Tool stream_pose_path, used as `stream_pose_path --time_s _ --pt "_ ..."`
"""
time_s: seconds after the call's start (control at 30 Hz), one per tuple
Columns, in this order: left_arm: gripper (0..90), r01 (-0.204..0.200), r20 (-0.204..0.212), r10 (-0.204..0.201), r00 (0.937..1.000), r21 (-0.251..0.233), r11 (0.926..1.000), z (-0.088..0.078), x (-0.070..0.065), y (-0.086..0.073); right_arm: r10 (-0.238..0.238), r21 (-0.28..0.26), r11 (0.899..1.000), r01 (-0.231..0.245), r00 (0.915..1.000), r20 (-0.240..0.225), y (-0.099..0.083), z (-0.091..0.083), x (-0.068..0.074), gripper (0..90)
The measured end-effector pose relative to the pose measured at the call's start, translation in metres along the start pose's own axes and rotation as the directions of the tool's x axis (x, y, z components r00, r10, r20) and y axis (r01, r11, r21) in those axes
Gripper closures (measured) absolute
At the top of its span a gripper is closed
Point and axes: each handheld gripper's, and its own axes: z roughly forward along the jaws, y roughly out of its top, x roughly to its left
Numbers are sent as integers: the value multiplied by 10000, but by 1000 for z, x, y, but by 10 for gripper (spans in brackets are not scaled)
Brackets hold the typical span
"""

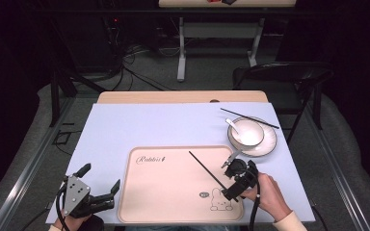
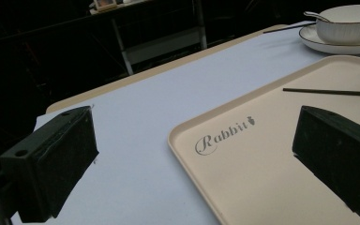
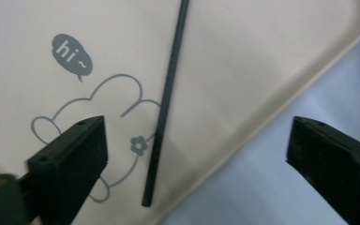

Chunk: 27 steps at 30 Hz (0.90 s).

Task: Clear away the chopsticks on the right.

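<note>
here the small wooden table (image 1: 183, 96) is covered by a pale lilac sheet (image 1: 139, 126), and on its near middle lies a beige rectangular plastic tray (image 1: 173, 192) with the word "rabbit" and a rabbit drawing printed on it. one thin black chopstick (image 1: 207, 169) lies flat on the tray, going diagonally from the tray's far middle toward its near right corner. in the right gripper view this chopstick (image 3: 165, 103) lies on the tray between the two jaws, and nothing touches it.

the right gripper (image 1: 235, 179) hangs over the near right part of the tray, held by the person's right hand (image 1: 269, 195); its jaws stand wide apart and hold nothing. the left gripper (image 1: 100, 185) is at the near left corner of the sheet, just beside the tray's left edge, also with the jaws wide apart and empty.

at the far right a white ribbed ceramic bowl (image 1: 246, 133) stands on a white plate with a dark rim (image 1: 268, 142). a white spoon (image 1: 232, 125) rests in the bowl. a second black chopstick (image 1: 249, 118) lies just behind the plate, on the sheet.

the room is dark. behind the table there is a black folding chair (image 1: 282, 77) at the right, a grey-legged desk (image 1: 219, 29) farther away, and cables on the grey floor (image 1: 207, 67).
</note>
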Motion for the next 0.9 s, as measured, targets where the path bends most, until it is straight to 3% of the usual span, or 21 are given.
stream_pose_path --time_s 0.17,0.43,0.5,0.9 --pt "0 38 -16 -38 10000 -5 10000 0 0 0 -200 -608 9979 209 9997 157 -8 -10 -11 0" --pt "0 42 -42 -42 10000 46 10000 0 0 0 -422 -1283 9903 541 9947 932 -15 -37 -30 0" --pt "0 69 -51 -69 10000 38 10000 1 0 0 -731 -1357 9870 861 9925 976 -15 -44 -37 0" --pt "0 83 -36 -83 10000 24 10000 0 0 0 -976 -1800 9771 1139 9905 973 -11 -73 -82 0"
